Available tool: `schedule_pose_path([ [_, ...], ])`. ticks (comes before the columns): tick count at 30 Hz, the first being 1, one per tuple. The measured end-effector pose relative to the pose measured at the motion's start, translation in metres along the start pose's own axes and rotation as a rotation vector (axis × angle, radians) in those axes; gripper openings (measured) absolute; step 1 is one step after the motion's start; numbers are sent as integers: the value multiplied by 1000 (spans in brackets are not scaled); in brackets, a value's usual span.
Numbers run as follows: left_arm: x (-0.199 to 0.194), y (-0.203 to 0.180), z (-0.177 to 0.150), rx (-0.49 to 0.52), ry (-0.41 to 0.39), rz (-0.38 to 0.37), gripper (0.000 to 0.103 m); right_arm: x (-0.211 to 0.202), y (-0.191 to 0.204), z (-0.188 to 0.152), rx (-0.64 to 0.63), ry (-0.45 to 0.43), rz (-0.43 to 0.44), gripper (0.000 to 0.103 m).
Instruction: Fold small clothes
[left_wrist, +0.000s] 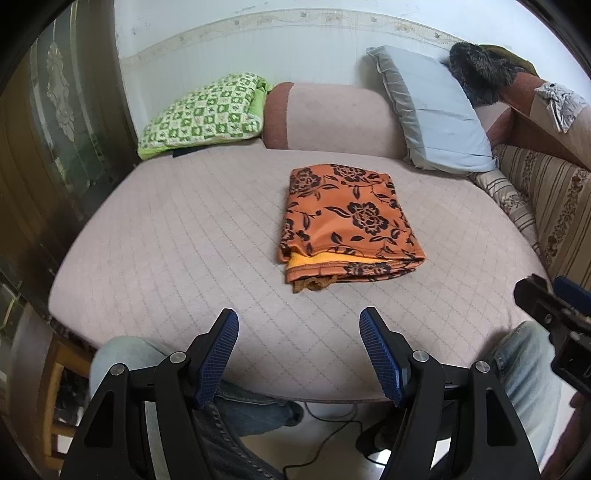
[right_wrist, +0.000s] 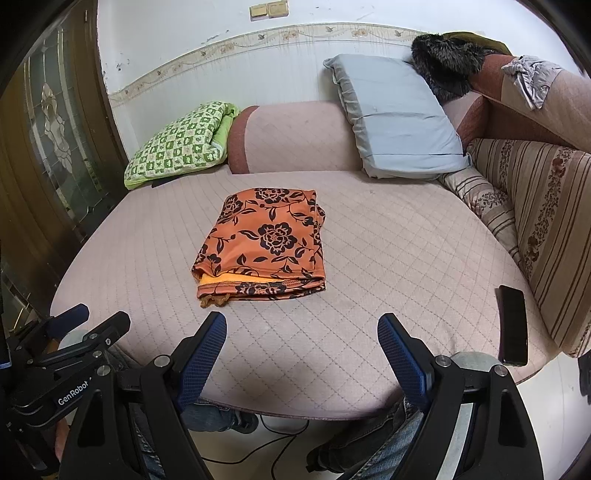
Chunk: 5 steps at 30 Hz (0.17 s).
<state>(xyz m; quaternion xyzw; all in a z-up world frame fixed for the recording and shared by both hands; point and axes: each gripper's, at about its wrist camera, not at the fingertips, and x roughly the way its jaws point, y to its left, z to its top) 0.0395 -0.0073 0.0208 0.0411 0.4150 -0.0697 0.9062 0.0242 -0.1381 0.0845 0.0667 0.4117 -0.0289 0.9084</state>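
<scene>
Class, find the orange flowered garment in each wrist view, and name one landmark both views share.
Left wrist: orange garment lies folded on the cushion, right of centre.
Right wrist: orange garment lies left of centre.
Shared landmark: the blue pillow leaning behind it, to the right.

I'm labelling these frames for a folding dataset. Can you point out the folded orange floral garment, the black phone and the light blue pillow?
folded orange floral garment (left_wrist: 347, 218): left wrist view, middle of its top layer.
black phone (right_wrist: 512, 325): right wrist view, middle of its dark face.
light blue pillow (right_wrist: 399, 118): right wrist view, centre of its front.
</scene>
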Motion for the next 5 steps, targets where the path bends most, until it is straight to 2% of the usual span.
schedule_pose_path([
  [5, 13, 12, 10, -49, 1, -79, 68, 15, -11, 1, 29, -8, 26, 86],
])
